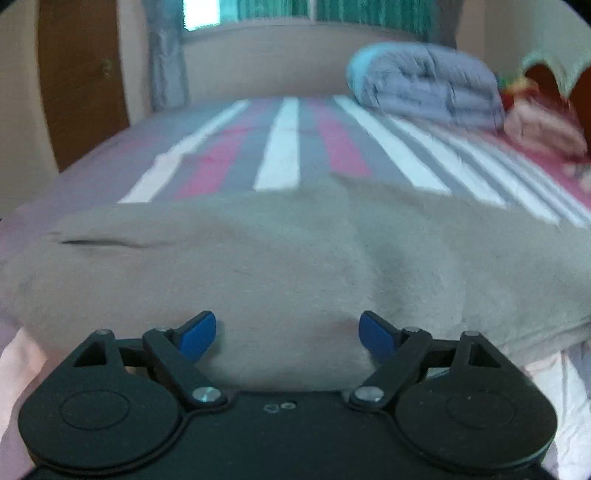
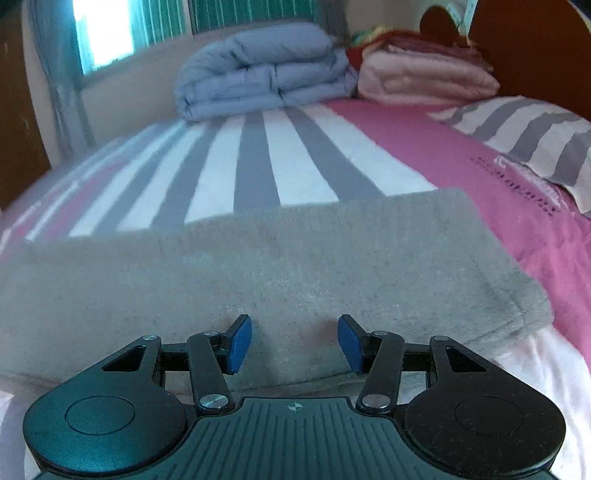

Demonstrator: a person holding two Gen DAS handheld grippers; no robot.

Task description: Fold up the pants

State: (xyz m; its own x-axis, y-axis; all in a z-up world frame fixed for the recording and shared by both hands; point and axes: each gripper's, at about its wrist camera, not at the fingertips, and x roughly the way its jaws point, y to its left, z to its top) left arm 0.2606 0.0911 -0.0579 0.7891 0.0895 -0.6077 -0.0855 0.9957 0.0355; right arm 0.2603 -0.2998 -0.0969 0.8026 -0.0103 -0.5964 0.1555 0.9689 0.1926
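Where pants (image 2: 258, 266) end, striped bed (image 2: 295, 166) bare

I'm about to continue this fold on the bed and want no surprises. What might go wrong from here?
1. The grey pants hang over the near bed edge; a tug could drag them off.
2. Both the left tongs and the right tongs are open and grip nothing, so closing now might pinch only one layer.
3. The ridge in the fabric may get folded in.

Dim, soft daylight from window (image 1: 201, 14) at upper left, blown out. Motion blur on duvet (image 1: 424, 85) upper right. Fisheye bending, dark corner vignette.
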